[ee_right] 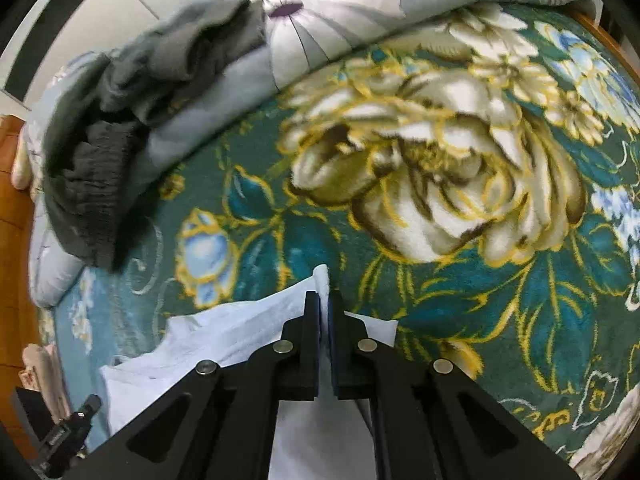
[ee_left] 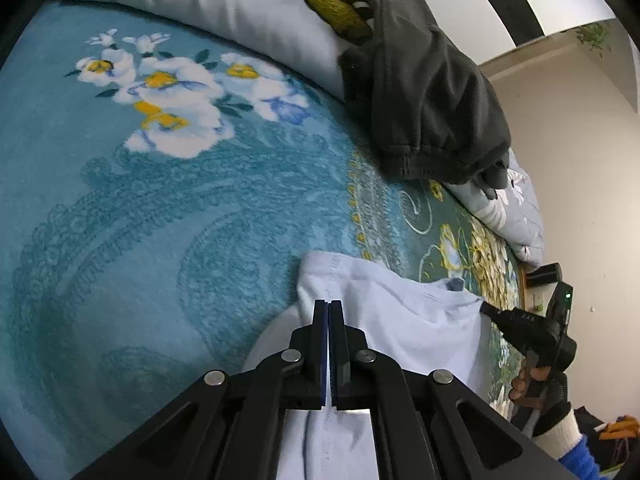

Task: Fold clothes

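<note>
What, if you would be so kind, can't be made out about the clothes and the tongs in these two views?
- White garment: its type is unclear; the left tongs cover its near part in the left wrist view, and the lower edge cuts it off.
- Right wrist view: the right tongs hide how much cloth they pinch.
- Dark garment: bunched on the quilt, blurred in the right wrist view.
- Yellow item: cut off by the top edge.

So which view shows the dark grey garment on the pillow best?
The left wrist view: the dark grey garment is sharp, its ribbed hem draped over the pillow. The right wrist view shows it blurred, at the left edge.
</note>
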`<move>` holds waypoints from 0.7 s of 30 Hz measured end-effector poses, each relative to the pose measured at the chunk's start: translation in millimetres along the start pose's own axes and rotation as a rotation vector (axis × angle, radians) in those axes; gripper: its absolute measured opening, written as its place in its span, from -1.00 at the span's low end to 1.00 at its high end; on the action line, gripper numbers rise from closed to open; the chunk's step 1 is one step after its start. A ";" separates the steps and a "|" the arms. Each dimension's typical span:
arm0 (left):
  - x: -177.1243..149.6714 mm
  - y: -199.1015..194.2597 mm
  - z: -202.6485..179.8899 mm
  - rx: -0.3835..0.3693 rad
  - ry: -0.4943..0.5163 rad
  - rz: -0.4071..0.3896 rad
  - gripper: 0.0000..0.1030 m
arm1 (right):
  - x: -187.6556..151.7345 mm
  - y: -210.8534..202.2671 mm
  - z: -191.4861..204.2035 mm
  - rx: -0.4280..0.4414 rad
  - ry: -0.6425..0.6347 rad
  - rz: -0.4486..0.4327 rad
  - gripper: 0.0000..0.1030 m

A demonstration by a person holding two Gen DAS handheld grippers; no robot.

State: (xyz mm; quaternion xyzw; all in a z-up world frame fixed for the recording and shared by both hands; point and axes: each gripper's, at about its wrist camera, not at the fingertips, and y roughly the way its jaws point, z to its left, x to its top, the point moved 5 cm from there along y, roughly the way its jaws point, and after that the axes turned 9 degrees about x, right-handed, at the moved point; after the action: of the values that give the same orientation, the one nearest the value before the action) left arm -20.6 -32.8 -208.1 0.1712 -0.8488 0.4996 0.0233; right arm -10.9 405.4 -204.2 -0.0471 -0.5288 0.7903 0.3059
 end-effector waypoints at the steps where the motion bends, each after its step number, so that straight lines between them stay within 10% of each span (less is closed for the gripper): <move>1: -3.5 -2.6 -4.1 -0.009 0.006 0.000 -0.98 | 0.6 -7.4 0.1 0.009 -0.002 -0.013 -0.81; 11: -106.7 15.4 -86.3 -0.192 0.141 0.252 -0.98 | -96.6 -69.4 -81.8 0.122 0.290 -0.009 -0.41; 21: -182.0 62.0 -111.0 -0.101 0.322 0.452 -0.96 | -174.5 -87.0 -112.2 0.275 0.519 -0.010 -0.19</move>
State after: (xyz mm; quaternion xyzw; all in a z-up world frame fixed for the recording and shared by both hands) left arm 116.5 138.3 -243.0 -0.1054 -0.8747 0.4699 0.0542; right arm 212.5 425.0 -221.4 -0.2033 -0.3208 0.8146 0.4383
